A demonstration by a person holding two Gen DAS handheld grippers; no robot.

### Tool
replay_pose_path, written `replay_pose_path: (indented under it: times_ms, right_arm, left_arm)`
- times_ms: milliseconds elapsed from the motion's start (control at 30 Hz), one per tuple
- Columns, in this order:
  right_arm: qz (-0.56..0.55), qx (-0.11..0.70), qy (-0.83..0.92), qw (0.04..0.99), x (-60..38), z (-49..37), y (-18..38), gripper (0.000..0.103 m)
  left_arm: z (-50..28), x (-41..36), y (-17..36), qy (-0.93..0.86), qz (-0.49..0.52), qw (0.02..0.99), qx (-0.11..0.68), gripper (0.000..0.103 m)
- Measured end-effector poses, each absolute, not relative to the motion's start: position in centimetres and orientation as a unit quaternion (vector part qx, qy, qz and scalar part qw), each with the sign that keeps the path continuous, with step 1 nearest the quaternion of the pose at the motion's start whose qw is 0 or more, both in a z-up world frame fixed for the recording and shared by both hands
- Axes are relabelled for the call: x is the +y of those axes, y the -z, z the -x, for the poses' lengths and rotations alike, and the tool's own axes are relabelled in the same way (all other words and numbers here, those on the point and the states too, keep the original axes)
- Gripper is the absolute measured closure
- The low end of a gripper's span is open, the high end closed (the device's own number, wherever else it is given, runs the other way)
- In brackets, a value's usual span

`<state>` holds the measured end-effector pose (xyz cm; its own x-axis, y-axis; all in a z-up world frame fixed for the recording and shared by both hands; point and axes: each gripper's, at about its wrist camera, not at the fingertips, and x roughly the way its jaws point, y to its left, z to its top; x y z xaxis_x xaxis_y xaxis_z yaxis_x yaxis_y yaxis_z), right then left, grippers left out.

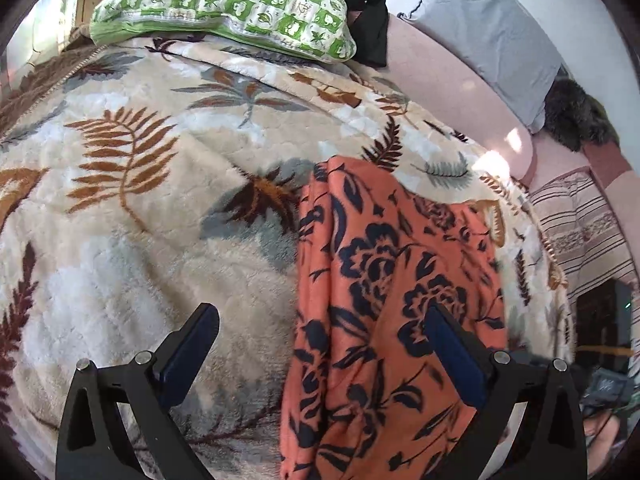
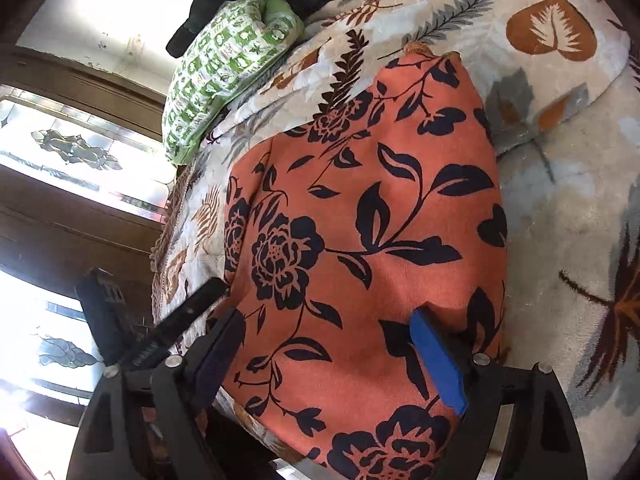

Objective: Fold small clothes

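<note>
An orange cloth with a dark navy flower print (image 1: 380,300) lies spread on a plush leaf-patterned blanket (image 1: 140,220). In the left wrist view my left gripper (image 1: 320,316) is open above the cloth's left edge, one finger over the blanket and the other over the cloth. In the right wrist view the same cloth (image 2: 360,220) fills the middle. My right gripper (image 2: 324,324) is open just above the cloth's near end, holding nothing. Part of the left gripper (image 2: 188,312) shows at the cloth's left edge.
A green and white checked pillow (image 1: 224,4) lies at the head of the bed with a black garment (image 1: 368,4) behind it. A grey pillow (image 1: 488,32) leans on the pink wall side. A wooden window frame (image 2: 60,220) stands beside the bed.
</note>
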<state>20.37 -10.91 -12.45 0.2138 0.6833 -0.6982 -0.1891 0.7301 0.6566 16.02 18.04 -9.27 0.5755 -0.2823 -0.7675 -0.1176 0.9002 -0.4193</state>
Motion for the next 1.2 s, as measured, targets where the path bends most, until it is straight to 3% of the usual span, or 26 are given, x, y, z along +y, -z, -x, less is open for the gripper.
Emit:
replay_pose_path:
  times_ms: [67, 133, 200, 300, 467, 733, 900, 1033, 1200]
  right_arm:
    - [-0.223, 0.554, -0.297, 0.745, -10.8, -20.5, 12.5, 0.016]
    - [-0.215, 0.554, -0.301, 0.745, -10.8, -20.6, 12.8, 0.016]
    - [-0.212, 0.555, -0.302, 0.745, -11.2, -20.5, 12.9, 0.016]
    - [-0.205, 0.554, -0.301, 0.749, -10.8, -20.6, 13.2, 0.016]
    - [-0.186, 0.556, -0.299, 0.753, -10.4, -20.4, 13.1, 0.015]
    - [-0.228, 0.53, -0.29, 0.764, -12.3, -18.7, 11.3, 0.015]
    - [-0.258, 0.491, -0.283, 0.783, -15.7, -14.5, 9.8, 0.015]
    - [-0.309, 0.477, -0.268, 0.778, -18.5, -11.5, 11.1, 0.015]
    - [-0.334, 0.476, -0.253, 0.773, -20.8, -9.3, 12.1, 0.015]
  left_arm:
    - [-18.2, 18.5, 9.1, 0.066, 0.231, 0.856, 0.457, 0.001]
    - [-20.8, 18.8, 9.6, 0.072, 0.235, 0.845, 0.475, 0.008]
    - [-23.0, 18.4, 10.5, 0.062, 0.19, 0.837, 0.509, 0.056]
    - [-25.3, 19.1, 13.4, 0.054, 0.191, 0.819, 0.539, 0.048]
    - [-25.2, 18.4, 12.2, 0.049, 0.163, 0.829, 0.533, 0.044]
    - [-15.6, 18.6, 8.3, 0.053, 0.166, 0.855, 0.489, 0.04]
    - [-9.3, 18.2, 8.6, 0.071, 0.205, 0.854, 0.473, 0.034]
    - [-9.0, 17.8, 13.0, 0.048, 0.194, 0.834, 0.514, 0.034]
    - [-8.6, 17.4, 10.8, 0.057, 0.202, 0.842, 0.497, 0.034]
